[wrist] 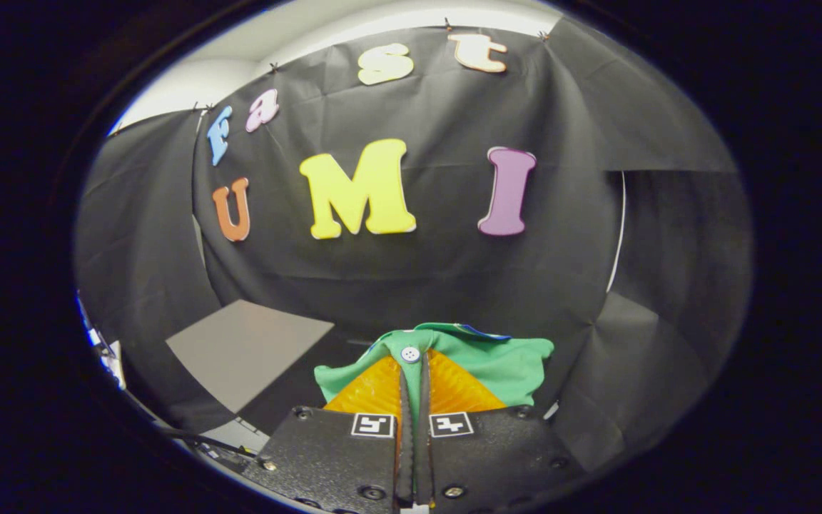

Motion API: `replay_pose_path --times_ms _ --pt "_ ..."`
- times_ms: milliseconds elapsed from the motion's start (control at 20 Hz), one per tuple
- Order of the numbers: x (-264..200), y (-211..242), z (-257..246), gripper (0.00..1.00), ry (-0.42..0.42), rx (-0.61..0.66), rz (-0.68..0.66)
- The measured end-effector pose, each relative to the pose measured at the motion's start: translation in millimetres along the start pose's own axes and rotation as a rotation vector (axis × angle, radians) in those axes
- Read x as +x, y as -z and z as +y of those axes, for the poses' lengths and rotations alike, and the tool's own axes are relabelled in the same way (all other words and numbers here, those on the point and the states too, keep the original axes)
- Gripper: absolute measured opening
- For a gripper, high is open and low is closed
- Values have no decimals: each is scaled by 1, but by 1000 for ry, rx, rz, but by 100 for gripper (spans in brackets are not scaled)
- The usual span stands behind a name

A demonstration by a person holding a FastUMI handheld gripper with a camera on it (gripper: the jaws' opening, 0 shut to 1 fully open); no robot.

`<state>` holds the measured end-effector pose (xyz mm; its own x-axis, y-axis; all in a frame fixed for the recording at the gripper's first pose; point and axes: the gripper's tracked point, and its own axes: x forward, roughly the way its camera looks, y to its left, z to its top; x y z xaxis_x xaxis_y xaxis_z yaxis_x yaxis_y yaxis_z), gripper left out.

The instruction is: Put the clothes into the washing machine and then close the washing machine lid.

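My gripper [412, 365] is shut on a green garment [507, 368] with a white button [410, 353] on its placket. The cloth is pinched between both fingers and bunches up over and beyond the fingertips, held up in the air in front of the booth's black cloth wall. Most of the garment hangs below the fingers and is hidden by the gripper body.
A flat grey panel [247, 350] lies to the left, below and beyond the fingers. The black cloth wall [439, 264] stands straight ahead and wraps round both sides.
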<state>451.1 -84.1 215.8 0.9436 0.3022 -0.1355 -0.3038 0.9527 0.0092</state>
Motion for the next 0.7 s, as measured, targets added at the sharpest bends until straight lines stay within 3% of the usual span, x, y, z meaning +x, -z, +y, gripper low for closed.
replay_pose_path --times_ms 250,700 --pt "29 67 -14 5 16 10 121" --pt "77 143 -2 5 5 49 287"
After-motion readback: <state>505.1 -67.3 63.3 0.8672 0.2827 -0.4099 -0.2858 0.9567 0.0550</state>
